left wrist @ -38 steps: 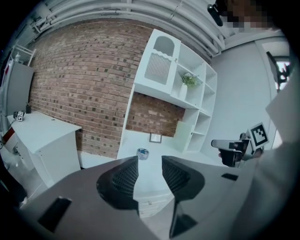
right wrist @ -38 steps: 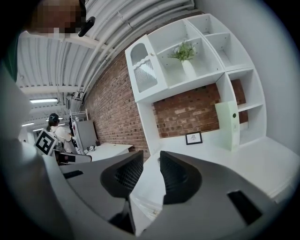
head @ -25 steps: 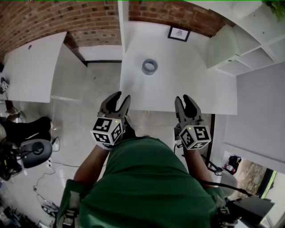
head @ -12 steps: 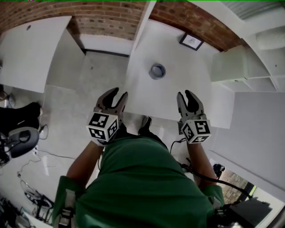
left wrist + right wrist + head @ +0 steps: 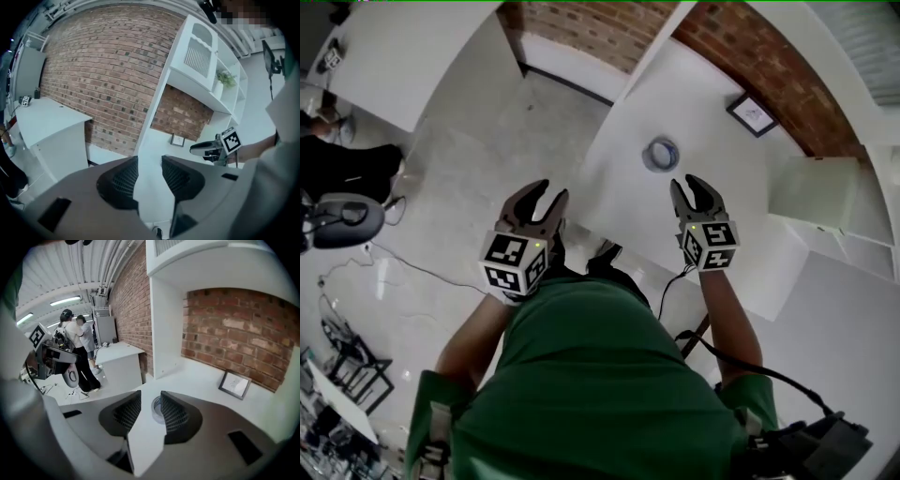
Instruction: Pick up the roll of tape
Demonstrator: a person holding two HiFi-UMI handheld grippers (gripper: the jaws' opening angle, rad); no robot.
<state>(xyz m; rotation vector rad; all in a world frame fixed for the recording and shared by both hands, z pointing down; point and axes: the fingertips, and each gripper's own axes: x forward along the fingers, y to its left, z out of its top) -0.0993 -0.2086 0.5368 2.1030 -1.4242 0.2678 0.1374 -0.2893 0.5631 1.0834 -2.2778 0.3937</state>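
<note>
Nothing is lifted yet: the small grey roll of tape (image 5: 661, 153) lies flat on the white table (image 5: 733, 180), near my right gripper (image 5: 695, 184), whose jaws are parted and empty. My left gripper (image 5: 540, 193) is likewise parted and empty.

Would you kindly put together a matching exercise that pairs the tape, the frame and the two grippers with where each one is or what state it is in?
Things:
1. tape
2. frame
3. left gripper
4. right gripper

Places or states:
A. open, near the table's front left corner, off to the tape's side
B. lying flat on the table, about midway back
C. at the back of the table, by the brick wall
D. open, jaws lined up on the tape, not touching it

Pairs: 1-B; 2-C; 3-A; 4-D
</note>
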